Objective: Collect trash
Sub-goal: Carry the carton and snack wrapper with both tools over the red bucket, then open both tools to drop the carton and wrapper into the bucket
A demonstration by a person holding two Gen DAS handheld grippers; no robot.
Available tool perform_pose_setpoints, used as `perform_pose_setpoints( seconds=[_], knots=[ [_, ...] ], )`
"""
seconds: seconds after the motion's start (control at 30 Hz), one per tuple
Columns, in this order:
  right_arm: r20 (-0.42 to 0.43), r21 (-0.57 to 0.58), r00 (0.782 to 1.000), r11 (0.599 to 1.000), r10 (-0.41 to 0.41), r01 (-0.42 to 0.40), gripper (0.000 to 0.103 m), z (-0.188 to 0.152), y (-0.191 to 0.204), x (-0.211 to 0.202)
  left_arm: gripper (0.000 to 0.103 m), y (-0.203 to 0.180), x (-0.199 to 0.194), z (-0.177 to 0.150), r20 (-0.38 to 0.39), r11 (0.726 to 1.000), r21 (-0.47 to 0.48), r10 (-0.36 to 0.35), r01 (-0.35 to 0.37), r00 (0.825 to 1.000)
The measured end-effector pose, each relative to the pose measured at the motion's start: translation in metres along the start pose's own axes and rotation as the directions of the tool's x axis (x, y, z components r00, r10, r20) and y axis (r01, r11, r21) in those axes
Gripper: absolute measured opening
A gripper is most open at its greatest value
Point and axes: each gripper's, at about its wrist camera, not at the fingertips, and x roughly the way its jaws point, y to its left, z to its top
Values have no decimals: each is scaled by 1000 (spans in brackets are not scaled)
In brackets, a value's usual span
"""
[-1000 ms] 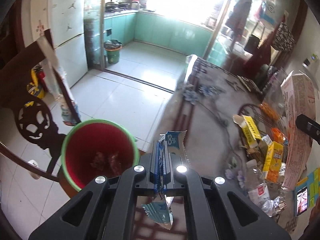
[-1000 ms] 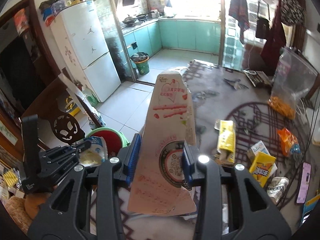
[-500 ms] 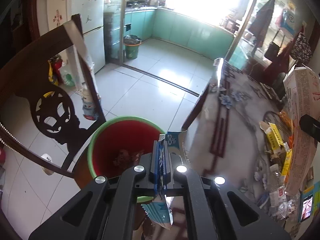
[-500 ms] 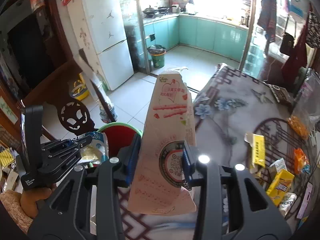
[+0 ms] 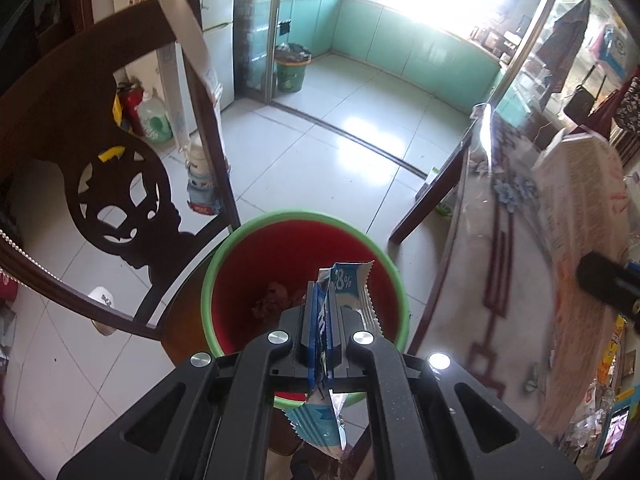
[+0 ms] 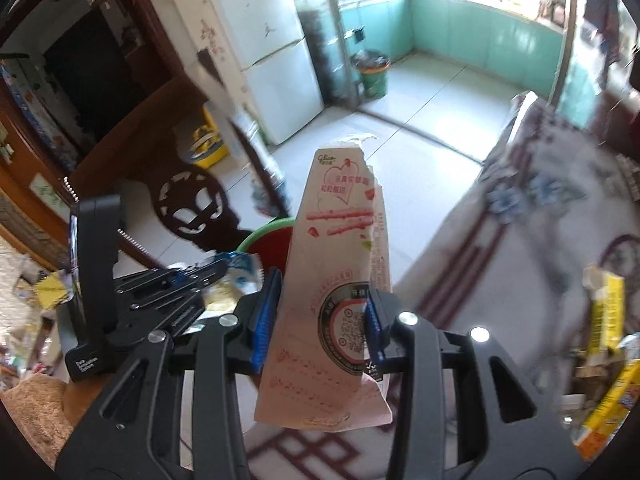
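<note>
My left gripper (image 5: 322,320) is shut on a blue and white snack wrapper (image 5: 344,280) and holds it right above a red bin with a green rim (image 5: 248,276) that has some scraps inside. My right gripper (image 6: 320,312) is shut on a flattened pink snack box (image 6: 340,264), upright above the table edge. The bin (image 6: 272,236) shows behind the box in the right wrist view, with the left gripper (image 6: 224,268) and its wrapper (image 6: 240,264) beside it. The pink box (image 5: 576,216) also shows at the right of the left wrist view.
A dark carved wooden chair (image 5: 100,160) stands just left of the bin. The table (image 6: 520,248) with a patterned cloth holds a yellow box (image 6: 604,312) and more wrappers (image 6: 608,400) at the right. A white fridge (image 6: 256,40) and a green kitchen bin (image 6: 372,76) stand farther back.
Both grippers have swung left, away from the table. The left gripper with its wrapper has come over the red bin. The right gripper with the pink box has followed toward the bin.
</note>
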Motion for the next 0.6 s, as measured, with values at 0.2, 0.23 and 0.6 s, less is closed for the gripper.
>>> perform_pose_setpoints(
  seconds=[0.2, 0.23, 0.6],
  knots=[
    [-71, 38, 996, 997, 62, -59, 37, 0, 0, 34, 0, 13, 21, 5, -38, 1000, -16, 15, -15, 999],
    [-79, 39, 995, 997, 63, -60, 38, 0, 0, 37, 0, 14, 23, 6, -40, 1000, -17, 17, -18, 999],
    [-111, 19, 992, 998, 63, -62, 38, 7, 7, 55, 0, 24, 39, 11, -64, 999, -34, 37, -39, 997]
  ],
)
